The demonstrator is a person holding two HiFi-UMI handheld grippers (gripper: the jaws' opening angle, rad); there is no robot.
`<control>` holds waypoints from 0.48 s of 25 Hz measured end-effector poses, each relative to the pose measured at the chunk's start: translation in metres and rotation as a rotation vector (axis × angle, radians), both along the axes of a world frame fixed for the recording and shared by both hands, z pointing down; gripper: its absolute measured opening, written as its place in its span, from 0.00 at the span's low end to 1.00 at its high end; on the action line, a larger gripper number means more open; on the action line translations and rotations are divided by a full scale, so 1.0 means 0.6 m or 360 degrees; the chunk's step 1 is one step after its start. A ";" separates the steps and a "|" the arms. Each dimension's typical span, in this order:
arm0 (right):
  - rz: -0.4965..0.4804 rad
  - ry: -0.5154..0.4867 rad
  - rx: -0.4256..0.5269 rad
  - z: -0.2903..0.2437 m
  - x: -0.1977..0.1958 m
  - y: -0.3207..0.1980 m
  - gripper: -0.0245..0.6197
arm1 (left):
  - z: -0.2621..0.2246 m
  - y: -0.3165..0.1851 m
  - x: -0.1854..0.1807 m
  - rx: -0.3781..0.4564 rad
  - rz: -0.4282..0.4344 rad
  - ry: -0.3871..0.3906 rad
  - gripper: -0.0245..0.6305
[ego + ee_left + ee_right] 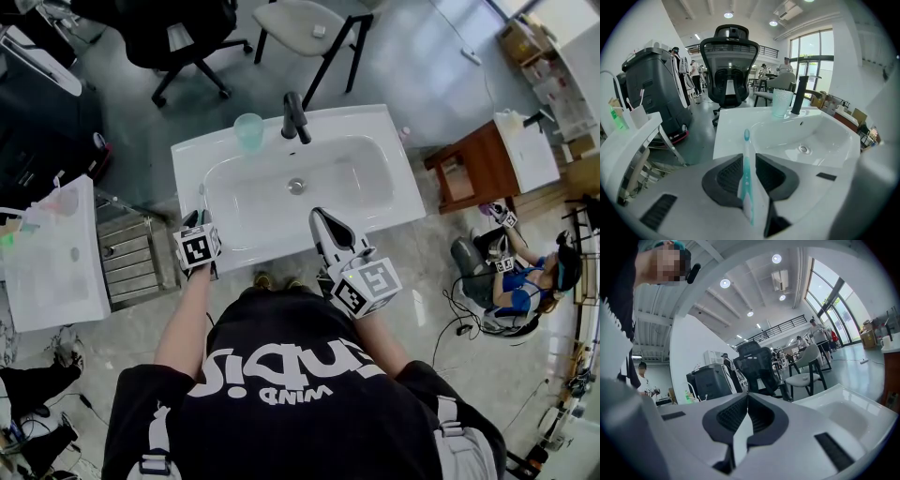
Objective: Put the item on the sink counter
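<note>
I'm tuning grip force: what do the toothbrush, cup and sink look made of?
The toothbrush is likely plastic: smooth, translucent teal handle. The cup, pale green, see-through and textured, is plastic or glass; cannot tell which. The sink looks ceramic: glossy white, reflective.

A white desk [192, 161] with a sunken basin [253, 206] is seen standing on a grey floor [422, 56]. A round drain [296, 186] is set in the middle of the basin. On the rear rim a black faucet [295, 117] is mounted upright, and a pale green translucent cup [248, 131] is stood just beside it — on the faucet's left, also upright.
</note>
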State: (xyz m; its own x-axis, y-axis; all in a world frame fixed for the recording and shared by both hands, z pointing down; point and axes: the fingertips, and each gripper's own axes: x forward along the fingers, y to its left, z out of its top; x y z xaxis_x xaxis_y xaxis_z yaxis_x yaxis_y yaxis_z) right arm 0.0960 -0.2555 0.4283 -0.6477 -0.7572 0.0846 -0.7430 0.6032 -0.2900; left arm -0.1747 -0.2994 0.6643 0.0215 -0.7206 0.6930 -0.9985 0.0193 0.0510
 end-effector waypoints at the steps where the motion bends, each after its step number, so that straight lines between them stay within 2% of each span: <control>1: 0.0000 0.0000 0.0000 0.000 0.000 0.000 0.07 | -0.005 0.001 0.000 0.0015 -0.0011 0.0008 0.18; 5: -0.0006 0.0001 -0.0002 0.000 0.000 0.000 0.07 | -0.021 0.007 0.000 0.0038 -0.0039 0.0033 0.17; 9: -0.0009 -0.0010 -0.0008 0.003 -0.001 0.003 0.07 | -0.031 0.014 0.001 0.0057 -0.0012 -0.0015 0.10; 12: -0.0010 -0.0017 -0.0017 0.004 0.001 0.002 0.07 | -0.042 0.017 0.006 0.0077 0.0016 0.0006 0.07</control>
